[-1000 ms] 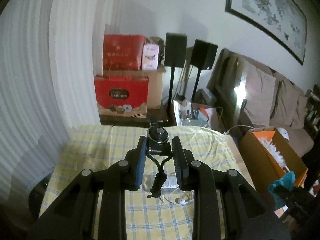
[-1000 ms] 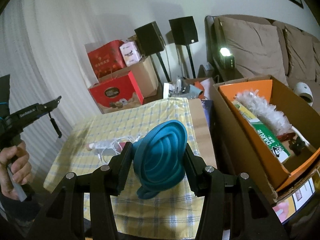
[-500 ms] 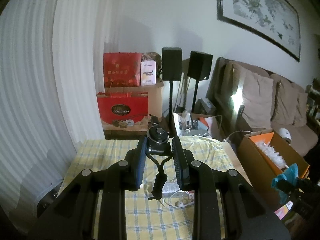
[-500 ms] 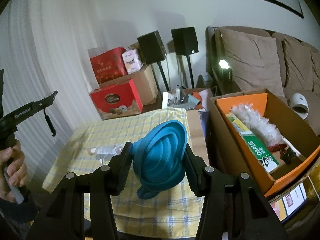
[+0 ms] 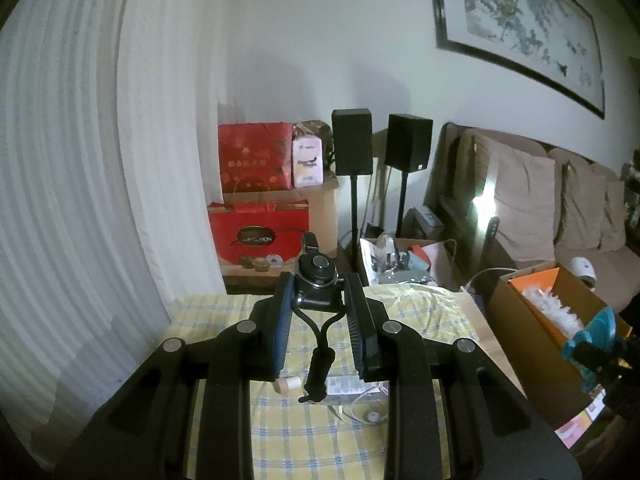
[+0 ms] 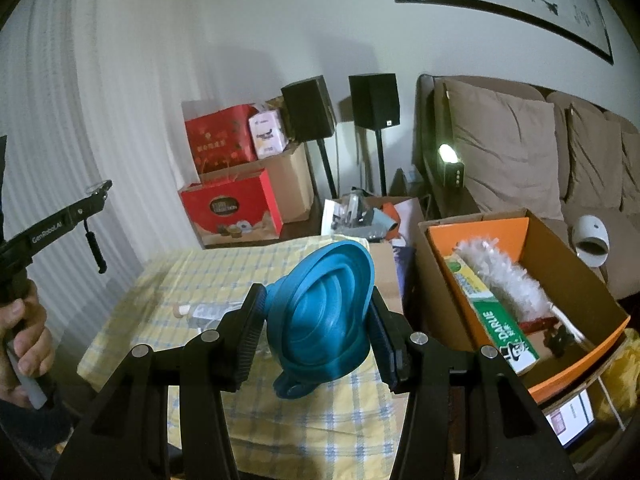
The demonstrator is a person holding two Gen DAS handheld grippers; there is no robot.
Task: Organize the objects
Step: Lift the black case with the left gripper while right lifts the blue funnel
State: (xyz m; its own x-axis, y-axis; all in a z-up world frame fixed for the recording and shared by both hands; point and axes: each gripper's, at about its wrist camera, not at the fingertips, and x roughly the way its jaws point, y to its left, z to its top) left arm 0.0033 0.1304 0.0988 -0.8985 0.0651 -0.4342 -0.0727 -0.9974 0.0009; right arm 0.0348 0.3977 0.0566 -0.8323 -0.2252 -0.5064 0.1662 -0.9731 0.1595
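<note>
right claw (image 6: 318,312) half spread, both pads pressed on a teal collapsible funnel (image 6: 324,312), raised above the counter (image 6: 200,276) with its yellow checked cloth, wide mouth tipped up and away, spout end low toward the camera. left claw (image 5: 318,312) nearly pressed together, pinching a small black device (image 5: 317,284) with a round button on top; black wrist strap (image 5: 318,360) dangling from it between the fingers. what the device is: cannot tell.

beside the counter, an open cardboard box (image 6: 576,252) with orange flaps: inside, a white fluffy duster (image 6: 504,272), a green-and-white toothpaste carton (image 6: 492,312), and something small and dark, hard to make out. box corner cut off at the frame's edge.

on the cloth, partly hidden behind the claw fingers: a clear bottle (image 6: 208,311) lying flat, a white cable with earbud (image 5: 366,412). far red gift bags (image 6: 232,208) with blurred lettering.

hand (image 6: 24,348) gripping the left claw's handle, cut off at the left edge.
</note>
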